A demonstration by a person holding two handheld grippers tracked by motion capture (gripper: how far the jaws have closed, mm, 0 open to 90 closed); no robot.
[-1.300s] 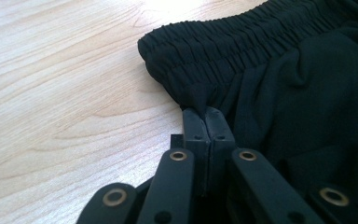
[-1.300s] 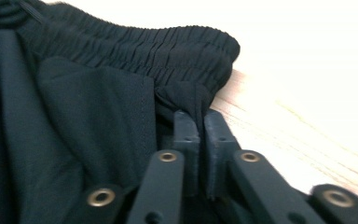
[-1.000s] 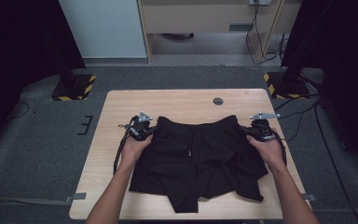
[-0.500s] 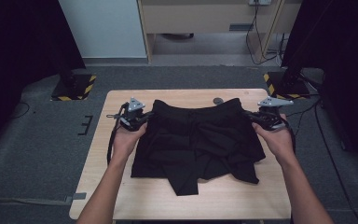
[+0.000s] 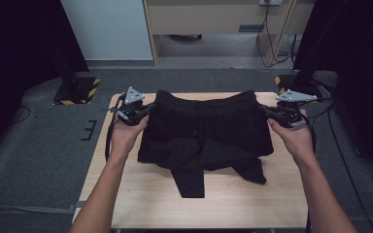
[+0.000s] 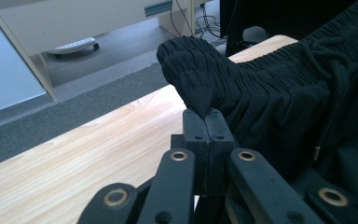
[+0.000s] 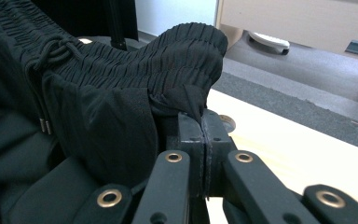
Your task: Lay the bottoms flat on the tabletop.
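Observation:
Black shorts [image 5: 206, 133] with an elastic waistband and drawstring hang stretched between both grippers above a light wooden table [image 5: 141, 194]. My left gripper [image 5: 143, 112] is shut on the waistband's left corner [image 6: 193, 70], pinched between its jaws [image 6: 207, 116]. At the other end my right gripper [image 5: 267, 112] is shut on the right corner [image 7: 186, 51], with cloth squeezed between the pads [image 7: 203, 119]. The waistband is lifted and taut; the legs trail down onto the tabletop [image 5: 189, 177].
A small dark round disc [image 7: 226, 122] lies on the table near its far right part. Black stands with yellow-striped bases [image 5: 77, 90] flank the table's far corners. A cabinet [image 5: 213, 19] and cables [image 5: 267, 34] stand beyond on grey carpet.
Both hands have risen and moved toward the far edge, lifting the waistband off the table. The shorts now hang stretched, with only the legs resting on the wood.

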